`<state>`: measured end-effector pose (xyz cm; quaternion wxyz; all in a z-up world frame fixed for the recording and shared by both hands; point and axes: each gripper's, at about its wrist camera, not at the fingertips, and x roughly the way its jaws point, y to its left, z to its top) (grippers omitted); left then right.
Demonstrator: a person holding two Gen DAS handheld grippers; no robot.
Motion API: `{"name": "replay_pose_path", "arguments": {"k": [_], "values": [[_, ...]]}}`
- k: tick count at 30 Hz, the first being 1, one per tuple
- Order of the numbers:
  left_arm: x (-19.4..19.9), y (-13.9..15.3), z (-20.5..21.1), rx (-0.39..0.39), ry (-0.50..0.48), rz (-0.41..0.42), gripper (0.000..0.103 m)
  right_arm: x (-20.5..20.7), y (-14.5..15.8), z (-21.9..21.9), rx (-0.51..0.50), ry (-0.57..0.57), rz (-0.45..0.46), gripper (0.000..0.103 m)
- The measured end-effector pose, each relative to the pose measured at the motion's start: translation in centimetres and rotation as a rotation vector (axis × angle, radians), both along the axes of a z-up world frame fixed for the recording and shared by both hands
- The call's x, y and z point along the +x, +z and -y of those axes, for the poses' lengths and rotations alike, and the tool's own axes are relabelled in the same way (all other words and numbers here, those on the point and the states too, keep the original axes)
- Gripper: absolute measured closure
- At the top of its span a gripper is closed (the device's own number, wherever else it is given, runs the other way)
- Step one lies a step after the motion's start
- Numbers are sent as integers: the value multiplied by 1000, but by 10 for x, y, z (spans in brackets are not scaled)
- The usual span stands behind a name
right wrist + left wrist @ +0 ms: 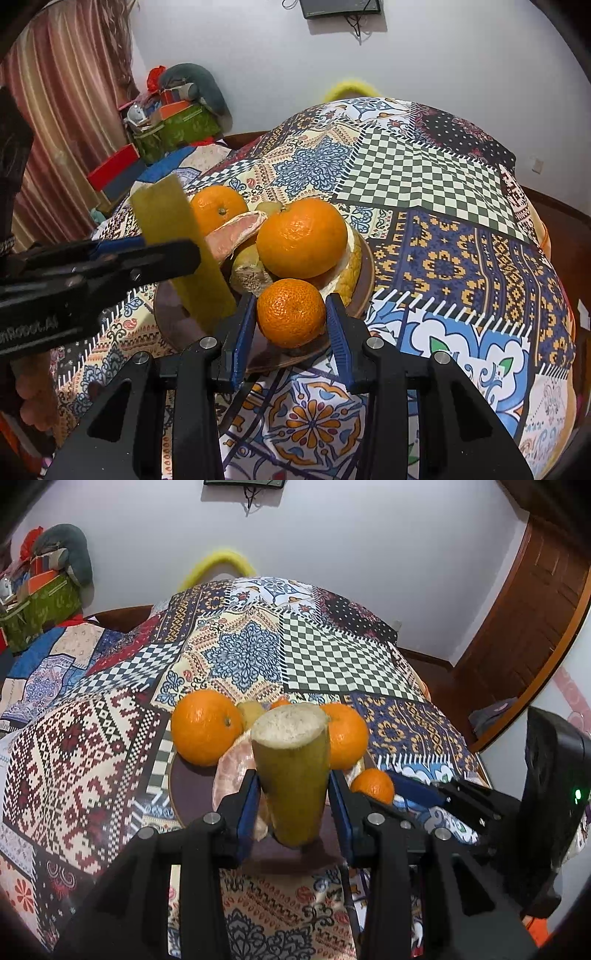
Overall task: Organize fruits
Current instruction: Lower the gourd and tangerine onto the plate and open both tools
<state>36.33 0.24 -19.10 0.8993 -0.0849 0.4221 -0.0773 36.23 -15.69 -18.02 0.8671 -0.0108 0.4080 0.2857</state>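
Our left gripper clamps the sugarcane piece upright over the plate (right gripper pinching the mandarin at its near rim).

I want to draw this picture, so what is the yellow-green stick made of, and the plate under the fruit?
The yellow-green stick looks like a cut plant stalk, perhaps sugarcane: smooth, waxy skin and a pale, fibrous cut end. The left gripper is clamped on it. The plate seems to be brown ceramic or plastic, with a dull finish; I cannot tell which.
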Motion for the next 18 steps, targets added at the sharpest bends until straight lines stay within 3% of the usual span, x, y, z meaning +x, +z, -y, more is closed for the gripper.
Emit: {"name": "replay_pose_path", "arguments": {"k": [14, 18], "values": [[10, -14, 0, 27, -2, -18, 61, 5, -7, -6, -15, 17, -17, 67], [7, -13, 0, 28, -5, -15, 61, 5, -5, -6, -12, 17, -12, 62]]}}
